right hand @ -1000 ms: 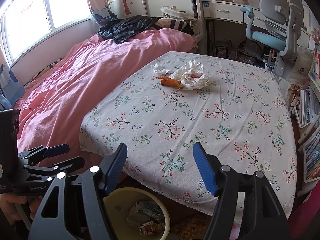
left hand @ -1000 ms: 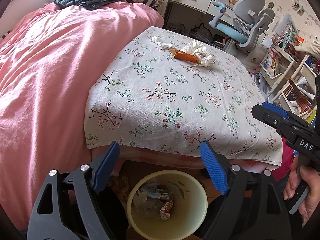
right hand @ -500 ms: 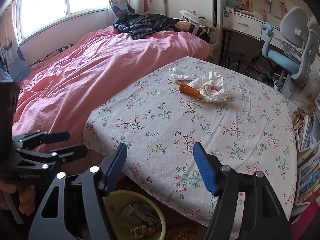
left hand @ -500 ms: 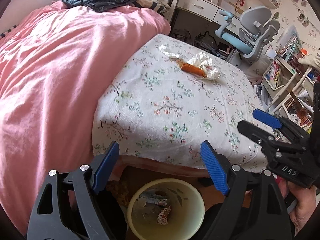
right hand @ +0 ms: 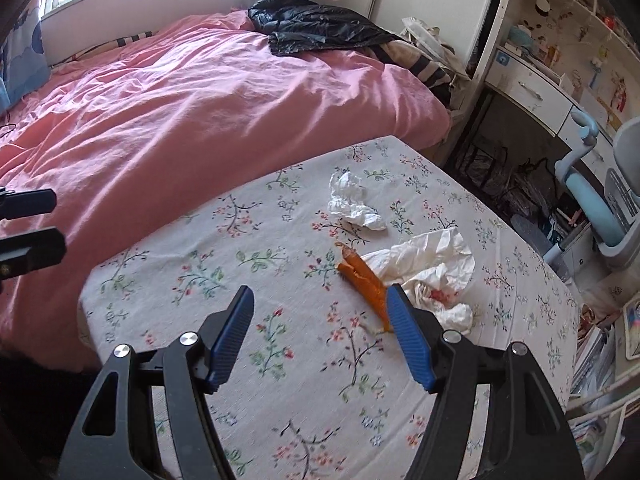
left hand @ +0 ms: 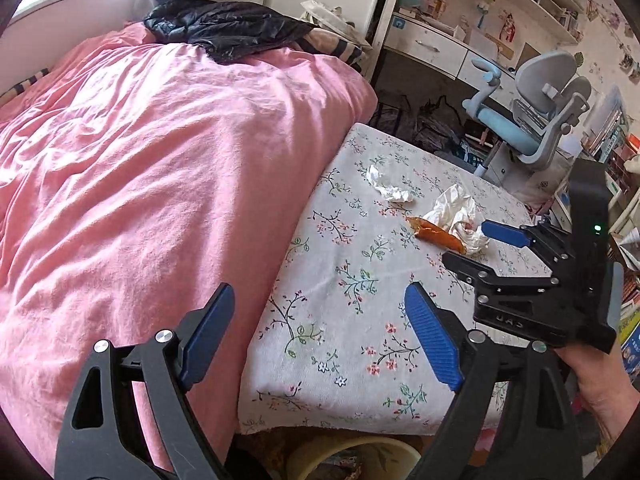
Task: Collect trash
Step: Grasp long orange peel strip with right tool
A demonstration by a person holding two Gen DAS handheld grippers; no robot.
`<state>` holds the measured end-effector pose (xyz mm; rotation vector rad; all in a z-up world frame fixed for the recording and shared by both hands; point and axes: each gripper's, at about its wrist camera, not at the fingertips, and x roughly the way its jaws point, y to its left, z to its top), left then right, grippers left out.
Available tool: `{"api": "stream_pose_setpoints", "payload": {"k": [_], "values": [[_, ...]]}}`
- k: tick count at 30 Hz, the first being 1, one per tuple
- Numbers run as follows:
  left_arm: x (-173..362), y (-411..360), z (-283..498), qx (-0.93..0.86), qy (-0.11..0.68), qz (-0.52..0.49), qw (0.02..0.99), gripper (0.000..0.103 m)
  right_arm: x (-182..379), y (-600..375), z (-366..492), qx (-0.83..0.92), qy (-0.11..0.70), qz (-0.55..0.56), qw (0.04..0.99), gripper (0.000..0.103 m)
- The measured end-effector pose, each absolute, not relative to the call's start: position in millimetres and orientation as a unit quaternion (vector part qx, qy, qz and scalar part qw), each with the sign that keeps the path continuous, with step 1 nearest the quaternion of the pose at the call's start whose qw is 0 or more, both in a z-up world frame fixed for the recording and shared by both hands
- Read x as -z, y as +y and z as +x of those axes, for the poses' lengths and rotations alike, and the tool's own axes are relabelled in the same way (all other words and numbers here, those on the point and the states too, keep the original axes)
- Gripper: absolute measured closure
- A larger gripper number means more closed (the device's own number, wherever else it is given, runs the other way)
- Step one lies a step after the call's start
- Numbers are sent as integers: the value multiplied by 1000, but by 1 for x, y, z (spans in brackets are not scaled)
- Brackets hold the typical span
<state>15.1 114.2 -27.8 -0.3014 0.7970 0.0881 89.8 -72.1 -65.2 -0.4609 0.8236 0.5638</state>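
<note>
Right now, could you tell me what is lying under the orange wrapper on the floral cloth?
The orange wrapper rests on the floral cloth, its right edge against the crumpled white tissue. Whether anything lies beneath it cannot be seen.

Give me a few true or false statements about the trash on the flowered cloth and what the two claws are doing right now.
1. The right claw is open and holds nothing. True.
2. The orange wrapper lies beside the large crumpled tissue. True.
3. The small crumpled tissue is already gripped by the left claw. False: it lies loose on the flowered cloth, and the left claw is open and empty.
4. The black jacket lies on the flowered cloth. False: it rests on the pink bedcover.
5. The bin sits on top of the cloth. False: it shows below the cloth's near edge.
</note>
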Motion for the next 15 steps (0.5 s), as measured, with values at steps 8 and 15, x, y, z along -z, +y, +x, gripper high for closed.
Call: {"api": "stream_pose_setpoints", "payload": {"k": [8,15], "values": [[27,120,55,-37,388,-152,908,20,101,-60,132,-272,439,-254,818,50],[38,115,94,-29,397,-122,909,20,107,-68,121,-279,441,-262,812,83]]}}
